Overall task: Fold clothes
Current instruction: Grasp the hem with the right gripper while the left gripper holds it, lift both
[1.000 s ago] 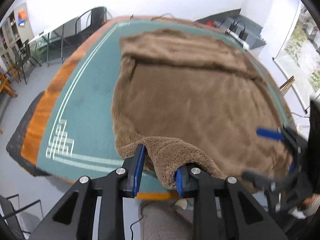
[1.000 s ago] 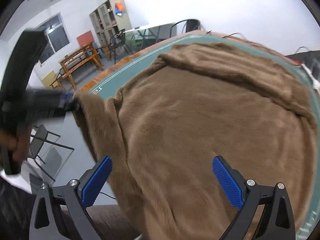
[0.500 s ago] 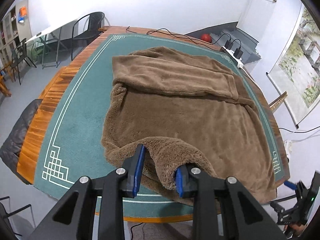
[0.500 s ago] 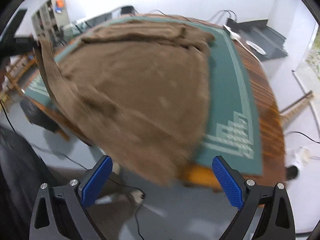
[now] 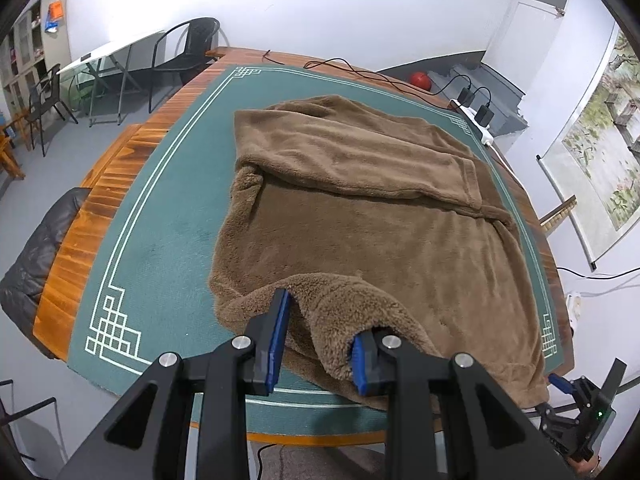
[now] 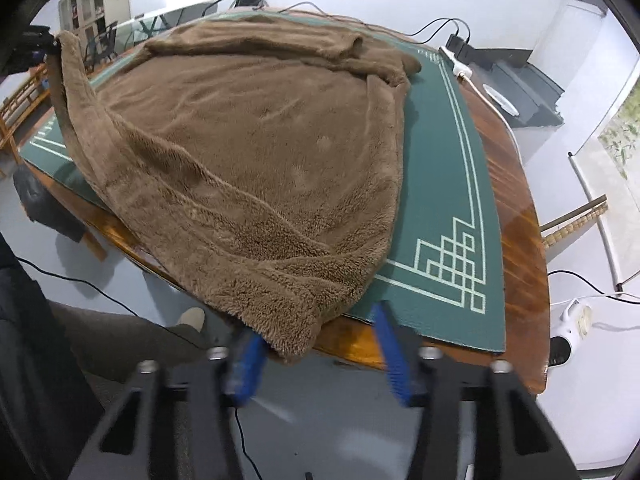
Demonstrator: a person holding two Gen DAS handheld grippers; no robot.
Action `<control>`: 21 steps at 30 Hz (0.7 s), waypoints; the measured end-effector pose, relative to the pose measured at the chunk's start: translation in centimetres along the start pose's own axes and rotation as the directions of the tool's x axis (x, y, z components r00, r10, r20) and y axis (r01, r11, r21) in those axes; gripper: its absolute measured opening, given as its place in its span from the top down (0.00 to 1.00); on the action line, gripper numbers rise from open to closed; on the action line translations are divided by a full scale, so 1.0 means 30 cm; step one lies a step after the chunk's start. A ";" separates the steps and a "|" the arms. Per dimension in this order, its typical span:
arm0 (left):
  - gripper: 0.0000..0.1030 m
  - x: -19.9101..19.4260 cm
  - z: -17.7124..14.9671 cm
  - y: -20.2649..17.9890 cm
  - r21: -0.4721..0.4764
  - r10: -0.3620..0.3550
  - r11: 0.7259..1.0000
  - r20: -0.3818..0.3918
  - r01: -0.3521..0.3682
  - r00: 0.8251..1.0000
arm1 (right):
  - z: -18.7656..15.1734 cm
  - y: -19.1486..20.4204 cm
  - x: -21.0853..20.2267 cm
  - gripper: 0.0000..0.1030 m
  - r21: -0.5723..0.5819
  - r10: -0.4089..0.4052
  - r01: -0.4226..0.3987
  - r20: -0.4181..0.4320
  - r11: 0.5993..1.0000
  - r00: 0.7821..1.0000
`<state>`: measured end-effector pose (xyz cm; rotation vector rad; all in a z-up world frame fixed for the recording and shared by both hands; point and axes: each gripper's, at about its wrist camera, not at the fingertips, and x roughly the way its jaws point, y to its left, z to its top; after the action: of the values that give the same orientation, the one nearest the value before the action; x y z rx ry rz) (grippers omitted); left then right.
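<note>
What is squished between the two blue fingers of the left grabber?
A bunched corner of the fluffy brown garment sits between the left gripper pads, which press on it. The left wrist view shows it.

The right gripper [image 6: 316, 344] shows only as a smear in its own view: both blue pads [image 6: 244, 368] are motion-blurred, so whether they touch the hanging corner of the brown garment [image 6: 248, 152] cannot be told (its jaws have just been closing). In the left wrist view that gripper is cut off at the lower right edge. The garment hides the table's near edge [image 6: 352, 336] beneath its overhang.
</note>
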<state>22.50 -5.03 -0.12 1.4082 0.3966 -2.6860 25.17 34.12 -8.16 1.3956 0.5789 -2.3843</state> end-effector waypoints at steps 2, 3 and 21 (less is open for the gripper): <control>0.68 0.000 -0.009 0.014 0.000 0.019 1.000 -0.003 -0.019 1.000 | 0.010 -0.011 -0.009 0.71 0.024 0.028 -0.028 0.004 0.999 1.000; 0.68 0.001 -0.015 0.025 -0.001 0.034 0.999 -0.006 -0.034 0.999 | 0.016 -0.016 -0.014 0.77 0.036 0.042 -0.042 0.006 0.998 0.999; 0.68 -0.118 0.014 0.121 0.053 0.048 0.997 0.032 -0.050 0.998 | 0.305 -0.177 -0.228 0.83 0.152 0.150 -0.201 0.290 0.968 0.945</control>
<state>24.90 -8.79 2.32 1.3695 0.2859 -2.6947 19.09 34.67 2.84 1.0965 0.1607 -2.4719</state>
